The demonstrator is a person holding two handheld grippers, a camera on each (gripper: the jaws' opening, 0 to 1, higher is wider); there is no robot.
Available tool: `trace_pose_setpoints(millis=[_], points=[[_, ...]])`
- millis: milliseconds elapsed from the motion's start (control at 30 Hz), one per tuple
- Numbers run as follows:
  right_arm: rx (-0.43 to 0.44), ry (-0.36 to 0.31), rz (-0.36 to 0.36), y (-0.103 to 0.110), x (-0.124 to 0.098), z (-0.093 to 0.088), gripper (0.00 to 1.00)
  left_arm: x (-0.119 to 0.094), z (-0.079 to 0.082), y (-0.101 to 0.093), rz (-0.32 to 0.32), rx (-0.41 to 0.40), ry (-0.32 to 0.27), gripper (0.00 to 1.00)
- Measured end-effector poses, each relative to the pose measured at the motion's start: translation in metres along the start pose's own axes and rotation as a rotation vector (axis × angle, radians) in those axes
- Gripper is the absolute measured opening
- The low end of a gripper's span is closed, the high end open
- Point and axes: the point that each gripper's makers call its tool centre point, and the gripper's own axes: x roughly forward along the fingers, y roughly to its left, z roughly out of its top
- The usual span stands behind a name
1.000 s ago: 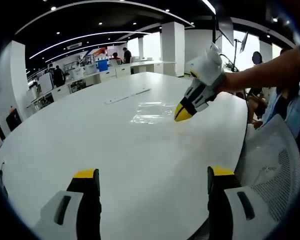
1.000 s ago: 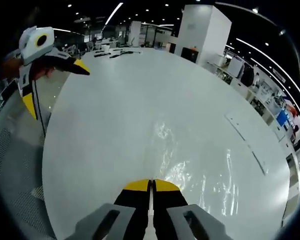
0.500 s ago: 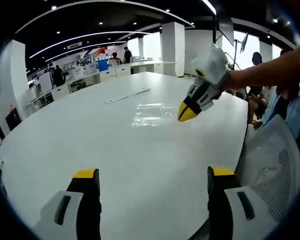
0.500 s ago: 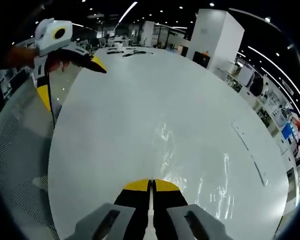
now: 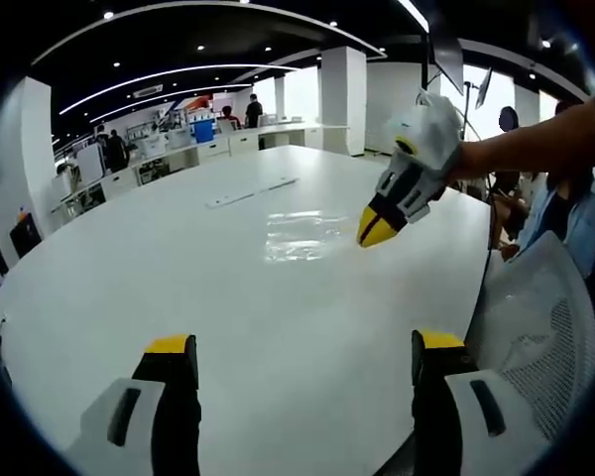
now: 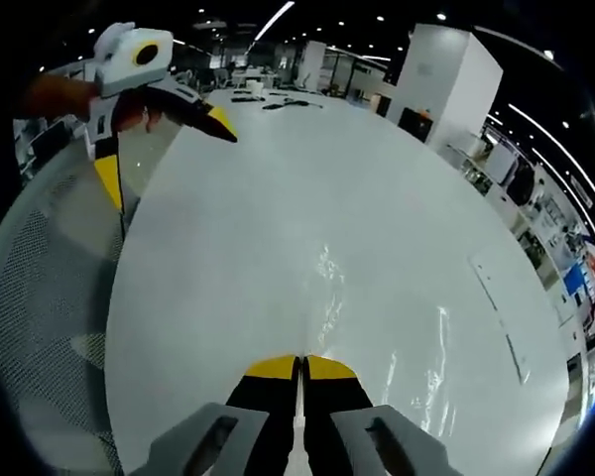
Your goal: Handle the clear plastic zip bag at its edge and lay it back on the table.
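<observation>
The clear plastic zip bag lies flat on the white table, past its middle. My right gripper comes in from the right, yellow tips shut, hanging just right of the bag's edge and a little above the table. In the right gripper view its own jaws are pressed together, and the bag shows as shiny creases just ahead of them. My left gripper is open near the table's front edge with nothing between its jaws; it also appears wide open in the right gripper view.
A grey mesh chair stands at the table's near right edge, also seen in the right gripper view. A thin white strip lies on the table beyond the bag. People sit at the far right.
My right gripper has drawn back to the right and slightly up, off the bag's edge. The bag now lies flatter. The left gripper has stayed put.
</observation>
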Motion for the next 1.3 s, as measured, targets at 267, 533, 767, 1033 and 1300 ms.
trace_pose_setpoints(millis=[267,533,767,1033,1300], points=[[-0.062,0.004,0.016,0.008,-0.004,-0.002,0.00,0.001,-0.001,-0.002,-0.009,0.004,0.002,0.87],[-0.093,0.008,0.039,0.019,-0.010,-0.006,0.00,0.002,-0.001,-0.005,-0.026,0.021,0.013,0.87],[-0.139,0.001,0.073,0.033,-0.016,-0.007,0.00,0.006,0.001,-0.008,-0.039,0.031,0.015,0.87],[-0.179,-0.004,0.111,0.045,-0.017,-0.009,0.00,0.008,-0.001,-0.013,-0.054,0.043,0.024,0.86],[-0.197,-0.009,0.127,0.049,-0.020,-0.010,0.00,0.009,-0.005,-0.018,-0.071,0.059,0.036,0.80]])
